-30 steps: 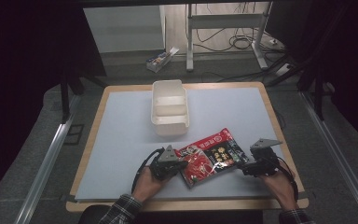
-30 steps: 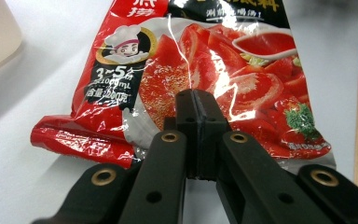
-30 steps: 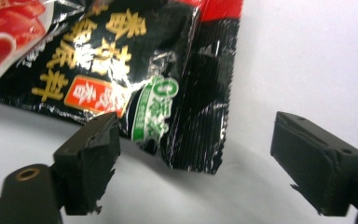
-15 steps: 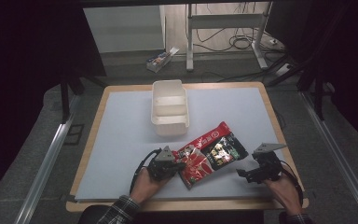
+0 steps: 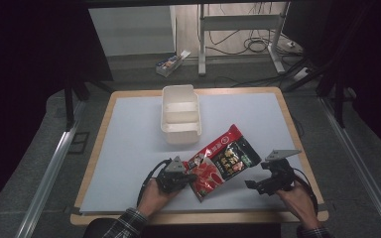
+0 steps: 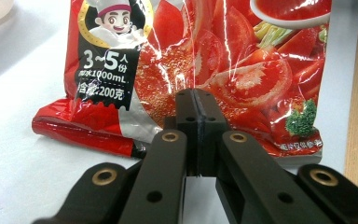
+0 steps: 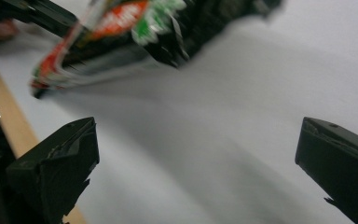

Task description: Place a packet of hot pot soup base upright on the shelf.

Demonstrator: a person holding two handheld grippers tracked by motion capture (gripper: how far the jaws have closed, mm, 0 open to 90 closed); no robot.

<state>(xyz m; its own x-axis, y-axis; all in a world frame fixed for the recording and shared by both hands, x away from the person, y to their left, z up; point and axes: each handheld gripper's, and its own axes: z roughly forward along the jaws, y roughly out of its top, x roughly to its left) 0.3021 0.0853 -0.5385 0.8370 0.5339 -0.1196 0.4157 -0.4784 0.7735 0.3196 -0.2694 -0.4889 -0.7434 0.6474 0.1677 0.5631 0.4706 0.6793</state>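
A red and black sauce packet (image 5: 222, 160) lies slanted near the table's front. In the left gripper view the packet (image 6: 223, 60) shows tomatoes and a cartoon chef. My left gripper (image 5: 188, 177) is shut on the packet's near left edge, and its jaws (image 6: 197, 100) are pressed together over the foil. My right gripper (image 5: 250, 186) stands to the right of the packet, apart from it. Its jaws have just been opening and stand wide (image 7: 196, 135) with nothing between them. In the right gripper view the packet (image 7: 135, 28) hangs blurred above the white mat.
A white two-compartment container (image 5: 180, 115) stands at the middle back of the mat. The wooden table edge (image 5: 297, 139) runs close by on the right. Beyond the table's far edge, a small box (image 5: 171, 62) and cables (image 5: 258, 44) lie on the floor.
The right gripper let go of the packet's right end, opened wide and drew back toward the front edge. The packet's free end swung toward the far side, still held by the left gripper.
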